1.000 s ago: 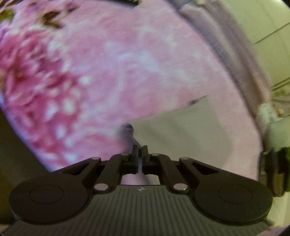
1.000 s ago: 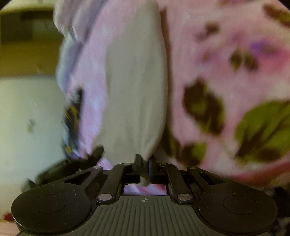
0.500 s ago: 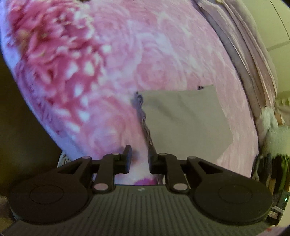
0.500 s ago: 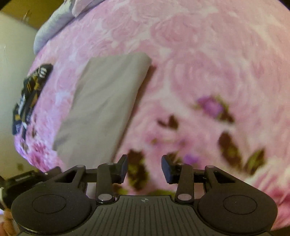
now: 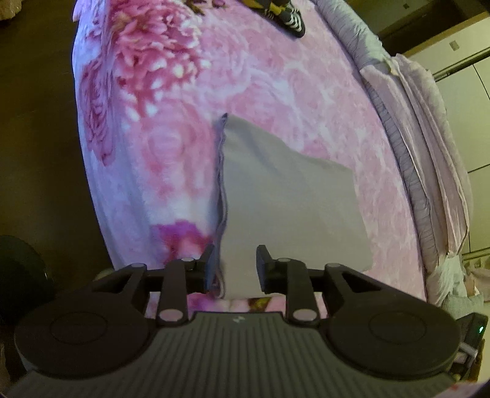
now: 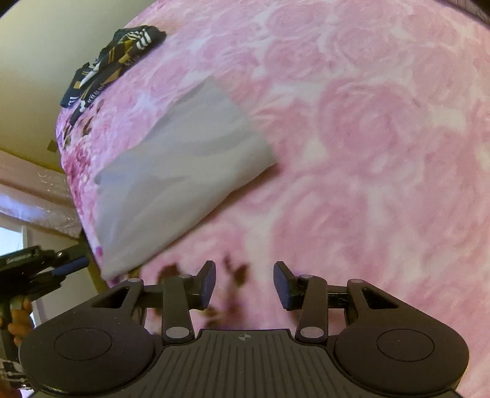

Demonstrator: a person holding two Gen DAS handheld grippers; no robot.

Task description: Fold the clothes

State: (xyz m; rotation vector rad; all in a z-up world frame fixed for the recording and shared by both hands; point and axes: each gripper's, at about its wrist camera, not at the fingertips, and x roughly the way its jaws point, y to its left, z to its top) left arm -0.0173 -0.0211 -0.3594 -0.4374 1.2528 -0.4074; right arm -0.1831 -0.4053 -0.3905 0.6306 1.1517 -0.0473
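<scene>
A folded grey garment point(image 5: 284, 196) lies flat on a pink floral bedspread point(image 5: 171, 128). Its layered edges run down its left side in the left wrist view. My left gripper point(image 5: 235, 269) hangs open just above the garment's near edge, holding nothing. In the right wrist view the same grey garment point(image 6: 180, 171) lies at the left, near the bed's edge. My right gripper point(image 6: 244, 283) is open over bare bedspread point(image 6: 367, 137), to the right of the garment and apart from it.
A dark garment with yellow and white stripes point(image 6: 110, 61) lies crumpled at the far end of the bed, also in the left wrist view as a striped garment point(image 5: 284, 15). Lilac bedding point(image 5: 428, 128) is heaped along the bed's right side. A hand point(image 6: 18, 321) holds the other gripper's handle at the left.
Both grippers were shut on the grey garment a second ago; they have opened, let it go and pulled back. The garment now lies flat on the bed.
</scene>
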